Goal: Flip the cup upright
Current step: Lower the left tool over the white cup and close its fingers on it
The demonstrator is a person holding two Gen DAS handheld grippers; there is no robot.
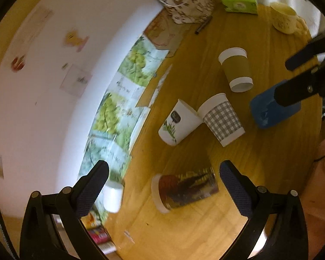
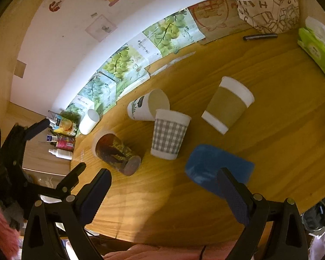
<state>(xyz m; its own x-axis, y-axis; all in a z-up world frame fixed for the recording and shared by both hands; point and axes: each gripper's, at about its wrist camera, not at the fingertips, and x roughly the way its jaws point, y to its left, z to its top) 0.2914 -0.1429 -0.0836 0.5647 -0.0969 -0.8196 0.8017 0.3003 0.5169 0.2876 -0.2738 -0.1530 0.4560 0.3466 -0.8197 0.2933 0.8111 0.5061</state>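
Several paper cups lie on their sides on the wooden table (image 1: 205, 227). A dark printed cup (image 1: 184, 189) lies between the open fingers of my left gripper (image 1: 163, 184), which hovers just above it; it also shows in the right wrist view (image 2: 117, 151). Beyond it lie a white cup with a plant print (image 1: 178, 122), a grey checked cup (image 1: 223, 119) touching it, and a brown cup (image 1: 236, 69). My right gripper (image 2: 164, 188) is open and empty near the table's front edge, with the checked cup (image 2: 169, 134) ahead. It also appears in the left wrist view (image 1: 301, 75).
A blue cloth (image 2: 214, 169) lies under my right gripper's right finger. A green tissue box (image 2: 316, 43), a printed bag (image 2: 266, 6), a pen (image 2: 260, 36) and a cream mug (image 1: 285, 17) stand at the back. Grape-print cartons (image 2: 119, 62) line the wall. A small white cup (image 2: 88, 121) stands left.
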